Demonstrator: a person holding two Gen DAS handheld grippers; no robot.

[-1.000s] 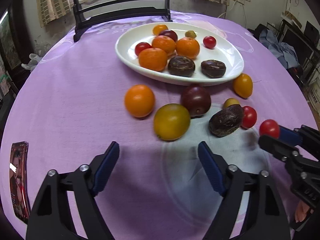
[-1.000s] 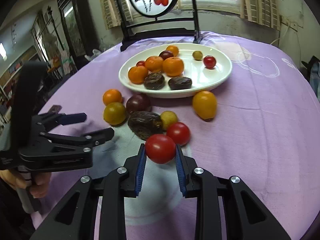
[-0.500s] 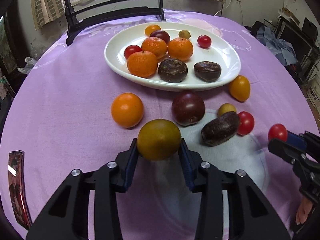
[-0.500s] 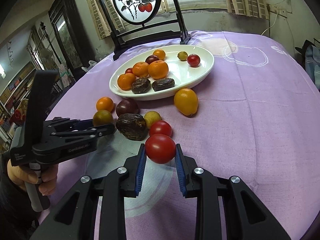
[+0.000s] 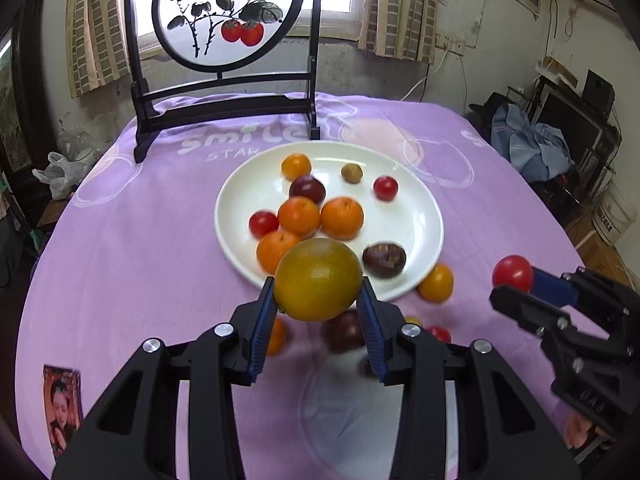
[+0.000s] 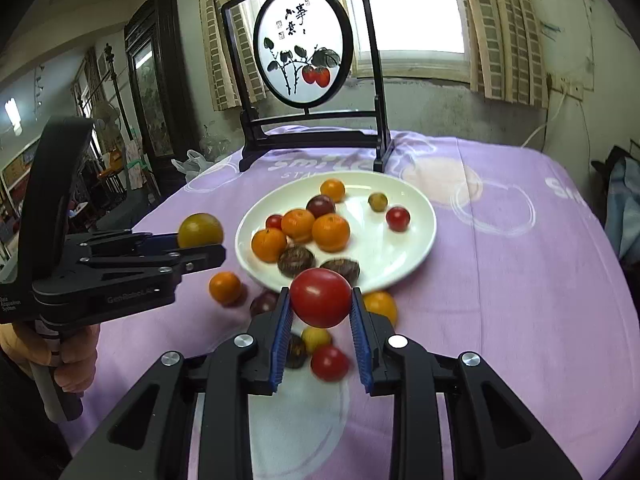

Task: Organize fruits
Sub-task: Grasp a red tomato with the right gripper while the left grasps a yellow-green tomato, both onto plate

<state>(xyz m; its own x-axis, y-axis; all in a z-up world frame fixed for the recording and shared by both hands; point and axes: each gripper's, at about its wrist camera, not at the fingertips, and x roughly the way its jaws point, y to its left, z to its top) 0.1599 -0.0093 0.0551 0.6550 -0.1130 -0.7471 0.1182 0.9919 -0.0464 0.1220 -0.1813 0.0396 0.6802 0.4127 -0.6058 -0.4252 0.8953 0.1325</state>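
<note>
Both my tongs are loaded and up off the table now. My left gripper (image 5: 318,306) is pinching the yellow-green orange (image 5: 318,279); a second ago those fingers were spread wide with the fruit on the cloth, half a second ago they had just clamped it low, and now it hangs in the air in front of the near rim of the white plate (image 5: 416,208). My right gripper (image 6: 320,316) is pinching the red tomato (image 6: 321,297), same grip as in both earlier frames, but raised and further in, so the tomato lines up with the plate's near edge. In the left view it sits off to the right of the plate, well above the purple tablecloth (image 5: 132,248). Plate contents look unchanged: oranges, plum, small tomatoes, dark passion fruits. On the cloth there's the loose orange (image 6: 225,287), a second red tomato (image 6: 329,362), and the small yellow fruit (image 6: 316,337), partly hidden behind my fingers. The round painted screen (image 6: 303,50) is fully in frame now.
</note>
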